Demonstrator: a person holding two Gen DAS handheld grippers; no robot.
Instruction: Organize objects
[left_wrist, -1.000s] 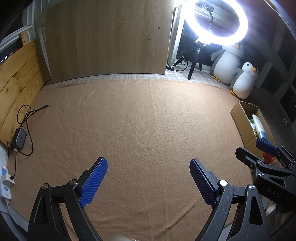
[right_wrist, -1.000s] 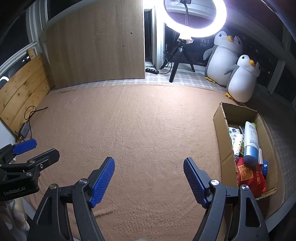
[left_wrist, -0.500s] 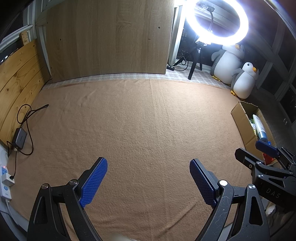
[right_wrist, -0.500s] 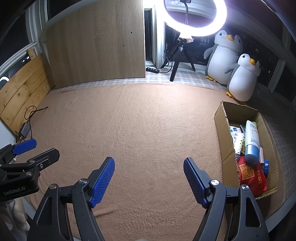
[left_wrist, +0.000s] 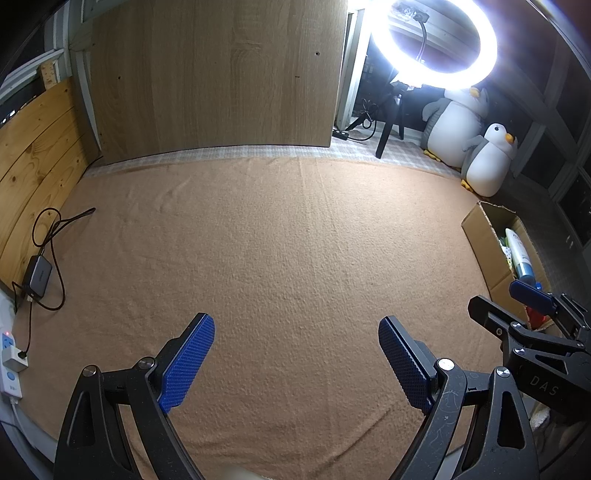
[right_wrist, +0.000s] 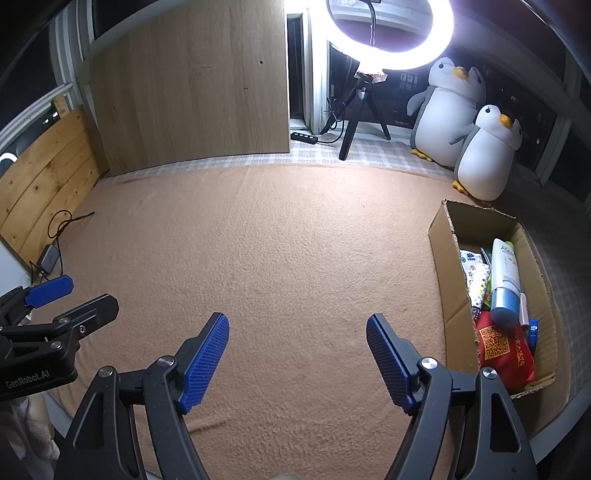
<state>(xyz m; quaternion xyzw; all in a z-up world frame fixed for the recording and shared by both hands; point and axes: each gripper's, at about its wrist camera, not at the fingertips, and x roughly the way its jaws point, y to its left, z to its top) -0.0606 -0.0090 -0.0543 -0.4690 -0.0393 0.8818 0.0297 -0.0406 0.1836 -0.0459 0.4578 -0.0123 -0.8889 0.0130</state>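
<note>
Over the last second almost nothing has changed. Both views have drifted only slightly, and both tools hang in the same pose above the surface. The left tool (left_wrist: 295, 363) has its jaws spread wide with nothing between them. The right tool (right_wrist: 297, 360) is equally wide open and equally empty. Judgement: this is an idle interval, either the end of the sorting or a pause before another item is chosen.

The task's objects all lie in the cardboard box (right_wrist: 448, 280) at the right edge of the blanket (right_wrist: 277, 258). No loose item shows on the blanket in either view. Judgement: the organizing appears complete or nearly so.

Box contents, as seen from the right wrist:
- A white tube (right_wrist: 505, 277) with a blue cap, smooth and cylindrical, lying lengthwise on top.
- A red packet (right_wrist: 502, 349), glossy, soft-sided, printed with a QR pattern, at the near end.
- Patterned soft packs (right_wrist: 476, 275) along the left wall.
- A small blue item at the right wall, too hidden to identify.

The box is an open corrugated carton with raw, slightly torn edges. The blanket is a tan, short-pile fabric with shallow creases. The tool pads are blue with a fine ribbed grip texture, mounted on black rigid arms. Two plush penguins (right_wrist: 484, 158) stand beyond the box, under a ring light (right_wrist: 391, 33). A charger and cable (left_wrist: 40, 273) lie at the far left.
</note>
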